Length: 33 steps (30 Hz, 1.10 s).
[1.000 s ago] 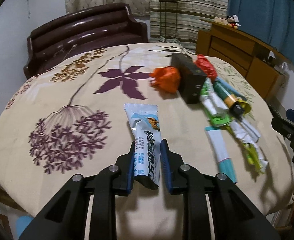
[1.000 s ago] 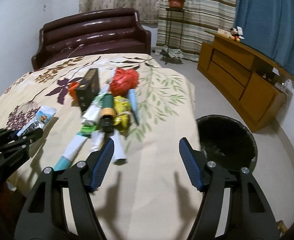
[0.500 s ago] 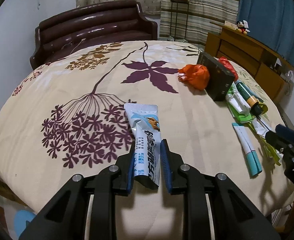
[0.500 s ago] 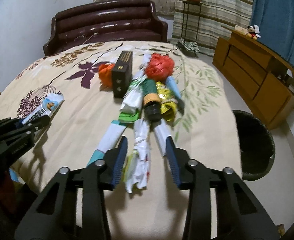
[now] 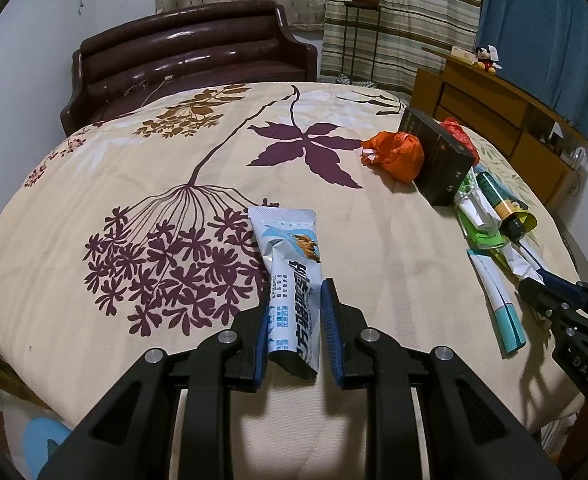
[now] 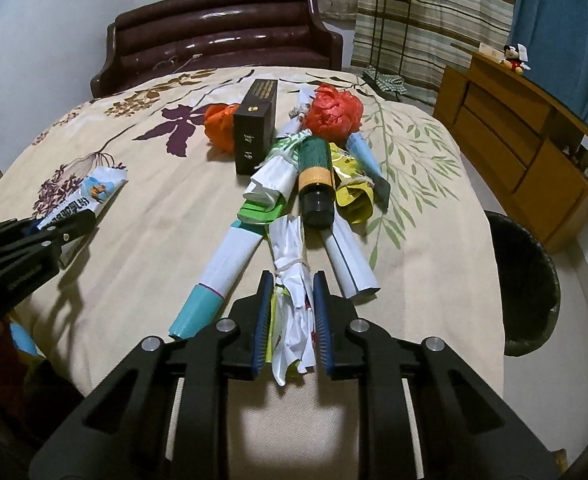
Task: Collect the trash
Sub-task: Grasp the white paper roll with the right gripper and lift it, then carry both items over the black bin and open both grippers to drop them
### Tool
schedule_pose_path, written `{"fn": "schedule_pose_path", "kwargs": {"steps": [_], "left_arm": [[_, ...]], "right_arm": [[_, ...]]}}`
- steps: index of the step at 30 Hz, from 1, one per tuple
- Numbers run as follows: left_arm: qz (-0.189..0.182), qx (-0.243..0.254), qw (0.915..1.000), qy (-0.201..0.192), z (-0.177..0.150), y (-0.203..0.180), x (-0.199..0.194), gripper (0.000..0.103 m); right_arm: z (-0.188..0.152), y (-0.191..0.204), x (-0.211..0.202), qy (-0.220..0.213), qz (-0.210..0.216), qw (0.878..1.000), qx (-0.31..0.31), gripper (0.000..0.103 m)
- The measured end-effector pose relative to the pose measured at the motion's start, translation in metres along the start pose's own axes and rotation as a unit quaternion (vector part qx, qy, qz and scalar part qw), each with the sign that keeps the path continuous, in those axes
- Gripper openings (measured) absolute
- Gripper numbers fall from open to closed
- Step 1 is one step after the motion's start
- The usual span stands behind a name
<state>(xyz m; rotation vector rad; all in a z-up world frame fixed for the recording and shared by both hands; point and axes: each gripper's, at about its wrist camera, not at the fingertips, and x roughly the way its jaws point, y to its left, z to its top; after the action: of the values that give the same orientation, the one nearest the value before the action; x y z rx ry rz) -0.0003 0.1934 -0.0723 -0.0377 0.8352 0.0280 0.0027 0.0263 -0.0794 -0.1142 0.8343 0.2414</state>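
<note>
Floral tablecloth [image 5: 394,248] is lying under my grippers: left gripper [image 5: 294,334] is pinching a pale-blue packet [image 5: 290,280], right gripper [image 6: 292,322] is closing on crumpled white paper [image 6: 292,280].

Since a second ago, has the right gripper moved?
Yes. The right gripper swung left from beside the black bin onto the crumpled paper bundle, its jaws pressing it.

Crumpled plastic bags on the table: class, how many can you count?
2. The orange bag lies left of the black box; the red bag lies to its right, at the far end of the pile. More may be hidden underneath.
</note>
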Motion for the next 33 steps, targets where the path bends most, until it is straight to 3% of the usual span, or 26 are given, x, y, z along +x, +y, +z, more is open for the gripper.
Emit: {"fn": "schedule_pose_path", "kwargs": {"steps": [14, 25, 33], "left_arm": [[-0.015, 0.004, 0.9995, -0.029, 0.015, -0.014, -0.017, 0.025], [-0.047, 0.030, 0.9967, -0.058, 0.034, -0.049, -0.022, 0.025], [-0.081, 0.050, 0.9926, -0.076, 0.056, -0.095, -0.019, 0.025]], "right_arm": [[0.006, -0.008, -0.032, -0.036, 0.011, 0.999, 0.005, 0.019], [0.019, -0.050, -0.052, -0.077, -0.034, 0.996, 0.035, 0.019], [0.023, -0.106, -0.061, -0.098, -0.096, 0.988, 0.070, 0.019]]}}
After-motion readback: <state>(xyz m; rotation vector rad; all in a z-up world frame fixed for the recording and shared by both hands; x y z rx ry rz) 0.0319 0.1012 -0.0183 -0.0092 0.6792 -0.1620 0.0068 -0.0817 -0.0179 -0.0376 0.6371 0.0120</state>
